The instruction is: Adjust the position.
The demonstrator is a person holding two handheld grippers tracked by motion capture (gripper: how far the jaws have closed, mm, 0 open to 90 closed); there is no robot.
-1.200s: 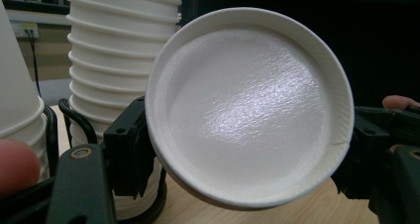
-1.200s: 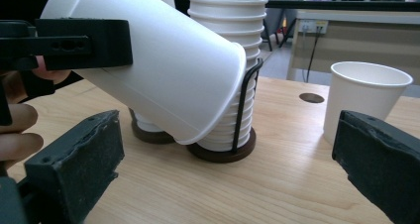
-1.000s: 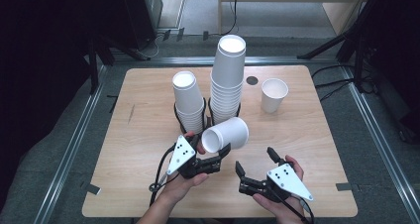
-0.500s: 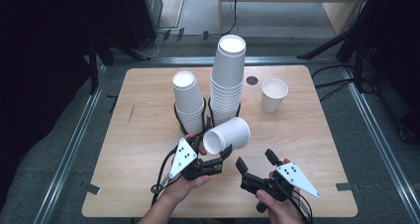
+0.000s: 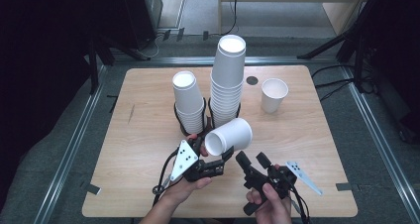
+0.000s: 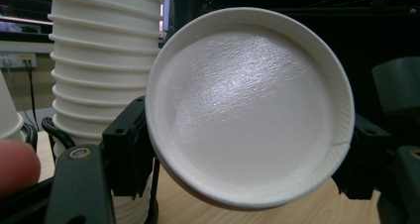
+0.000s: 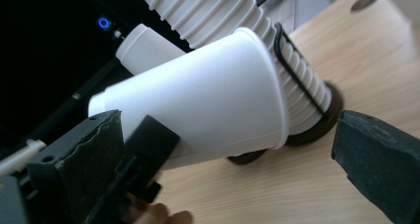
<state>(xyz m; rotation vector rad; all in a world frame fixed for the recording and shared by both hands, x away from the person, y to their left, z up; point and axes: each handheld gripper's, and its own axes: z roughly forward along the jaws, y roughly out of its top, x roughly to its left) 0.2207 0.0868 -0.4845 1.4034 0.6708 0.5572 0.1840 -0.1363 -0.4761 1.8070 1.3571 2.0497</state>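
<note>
Paper cup lies tipped on its side above the wooden table, clamped by its base end between the jaws of the left gripper, its open mouth facing the left gripper view. Just behind it stand a tall cup stack and a shorter stack, each seated in a black wire holder. The right gripper hovers just beside the cup, jaws apart and touching nothing. A single upright cup stands well apart toward the table's far right.
</note>
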